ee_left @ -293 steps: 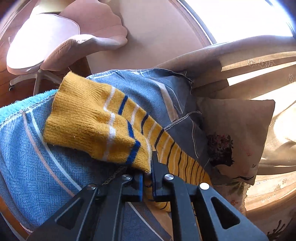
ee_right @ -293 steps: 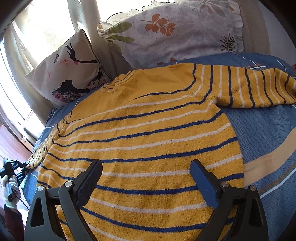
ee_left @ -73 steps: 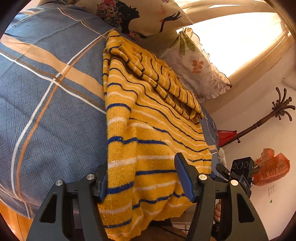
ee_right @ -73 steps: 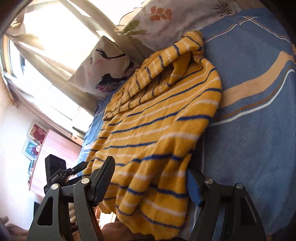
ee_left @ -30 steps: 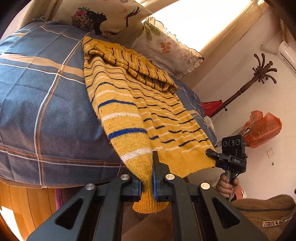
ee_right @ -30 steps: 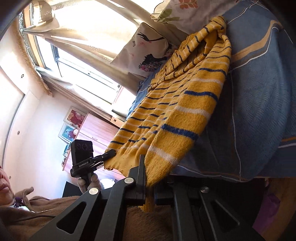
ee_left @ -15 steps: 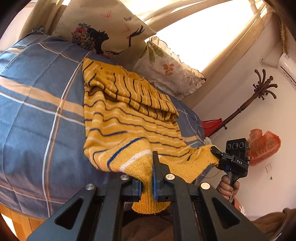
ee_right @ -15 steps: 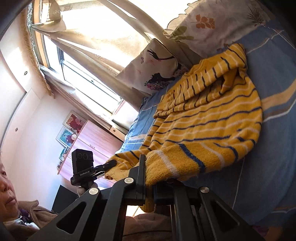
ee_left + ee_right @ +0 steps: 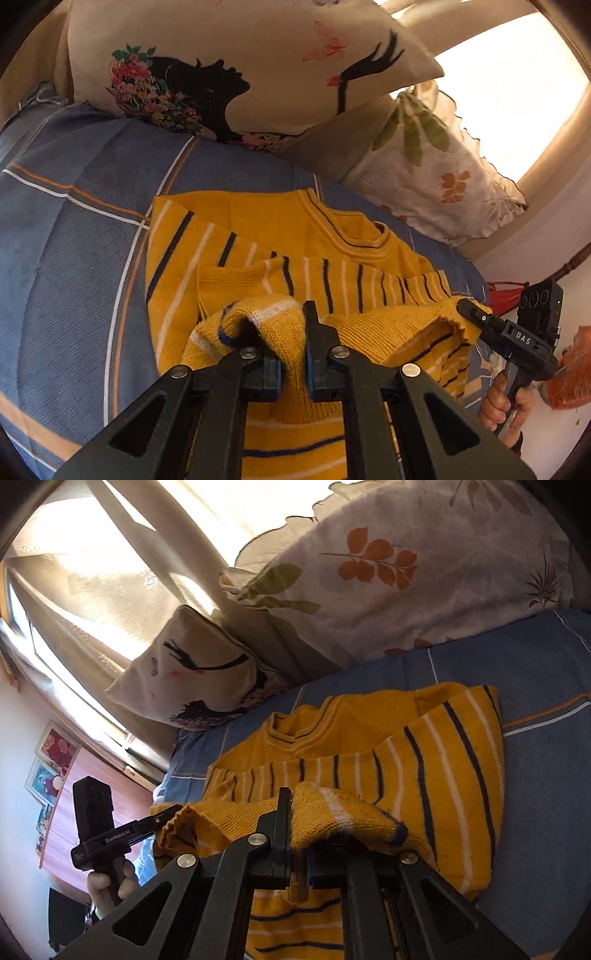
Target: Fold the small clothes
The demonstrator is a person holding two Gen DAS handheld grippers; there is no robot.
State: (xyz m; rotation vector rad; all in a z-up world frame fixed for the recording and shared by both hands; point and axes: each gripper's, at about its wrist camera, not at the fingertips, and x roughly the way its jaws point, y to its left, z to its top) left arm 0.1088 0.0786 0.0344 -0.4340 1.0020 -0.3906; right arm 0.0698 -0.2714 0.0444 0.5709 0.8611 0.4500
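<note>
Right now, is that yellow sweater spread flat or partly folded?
Partly folded: both grippers pinch the sweater's bottom edge, raised over its sleeves near the collar.

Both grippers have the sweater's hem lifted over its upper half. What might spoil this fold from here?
1. The left gripper and right gripper each pinch only a small bite of the yellow striped sweater; the hem sags between them and may land creased.
2. The folded sleeve lies loose on top, so a dragging hem might shift it.
3. Uneven release could skew the fold against the collar.
</note>
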